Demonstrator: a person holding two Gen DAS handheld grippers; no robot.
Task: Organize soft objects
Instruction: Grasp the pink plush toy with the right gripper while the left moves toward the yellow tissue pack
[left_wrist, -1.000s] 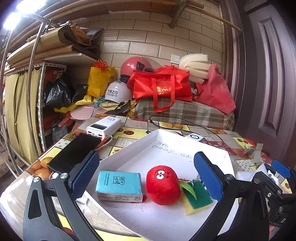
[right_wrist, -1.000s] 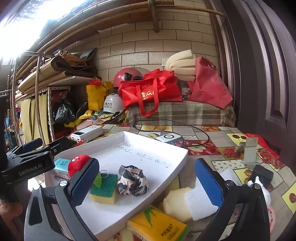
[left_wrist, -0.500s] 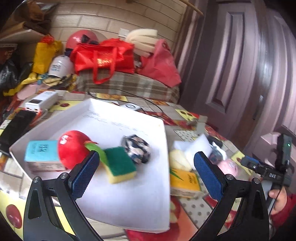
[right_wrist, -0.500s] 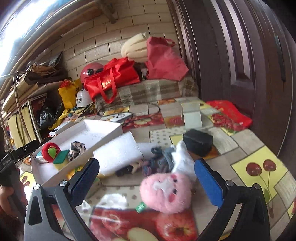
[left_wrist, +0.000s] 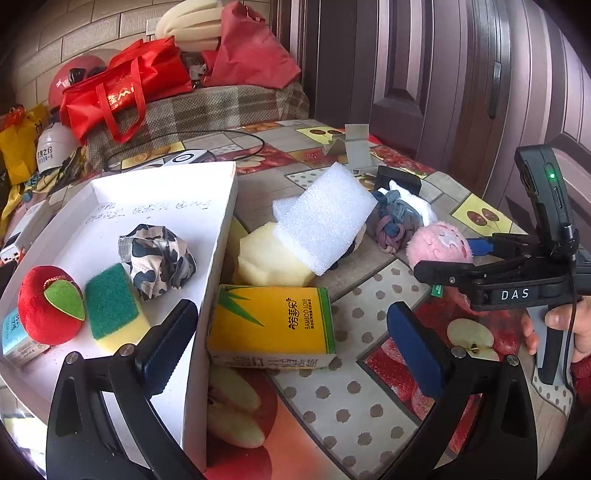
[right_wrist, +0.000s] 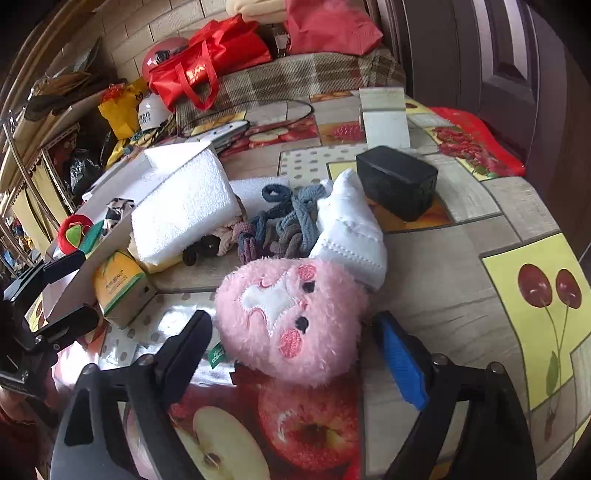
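Observation:
A white tray (left_wrist: 221, 236) holds a red plush apple (left_wrist: 46, 306), a green-yellow sponge (left_wrist: 110, 306) and a camouflage cloth ball (left_wrist: 159, 254). Right of it lie a yellow tissue pack (left_wrist: 273, 326), yellow sponges (left_wrist: 266, 260), a white foam block (left_wrist: 325, 218), hair ties (right_wrist: 284, 225), a white sock (right_wrist: 351, 229) and a pink plush toy (right_wrist: 291, 317). My left gripper (left_wrist: 291, 347) is open, straddling the tray's rim and the tissue pack. My right gripper (right_wrist: 295, 350) is open with the pink plush between its fingers, touching neither visibly.
A black box (right_wrist: 397, 181) and a white card stand (right_wrist: 384, 118) sit behind the soft things. A cable and a white device (left_wrist: 184, 157) lie beyond the tray. Red bags (left_wrist: 122, 88) and helmets are piled at the back. A dark door (left_wrist: 443, 74) is on the right.
Both grippers swung right and lower. The left now hovers over the tray's right rim and the tissue pack. The right has closed in on the pink plush, now between its fingers.

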